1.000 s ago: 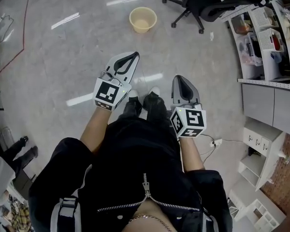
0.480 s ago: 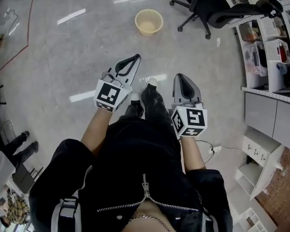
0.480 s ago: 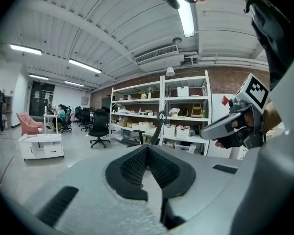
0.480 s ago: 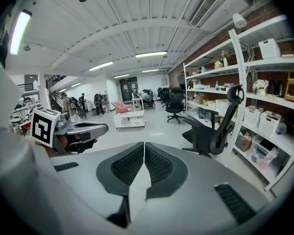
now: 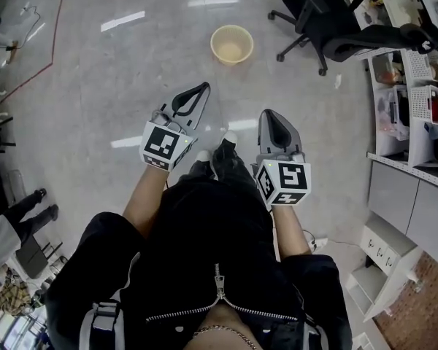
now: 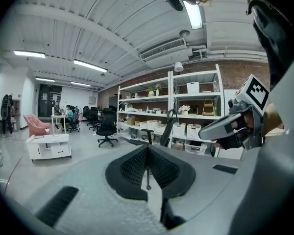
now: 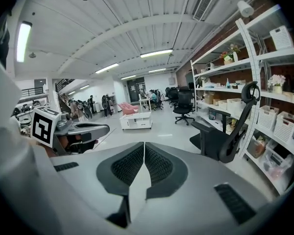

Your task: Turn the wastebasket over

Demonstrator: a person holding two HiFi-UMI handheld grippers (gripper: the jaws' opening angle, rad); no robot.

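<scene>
Toward the top centre of the head view, the wastebasket (image 5: 231, 44) stands on the pale floor, a round cream one with its mouth up, so its long axis runs straight up from the floor and the camera looks down into it. It lies ahead of both grippers and well apart from them, with only bare, glossy floor in between. The left gripper (image 5: 202, 87) points up the frame with its tip just left of the basket's line. The right gripper (image 5: 267, 114) sits lower and further right, so in this picture the left one looks the nearer of the two. In each gripper's own view the ribbed pads meet along a thin seam with nothing caught between them, so both are closed and empty. Neither of those views shows the basket, since they look out level across the room at shelves and chairs. The person's shoes (image 5: 220, 149) show between the two grippers, at the middle of the frame. A black office chair (image 5: 312, 8) stands at the upper right of the basket, near it but not touching, and its star base is the closest thing that could crowd a reach from the right. Storage shelves (image 5: 412, 100) fill the right edge, and a red cable (image 5: 35, 70) trails across the upper left, both well clear. Judging from this, the jaws would have to open and pinch the rim, as the mouth looks too wide to span.
</scene>
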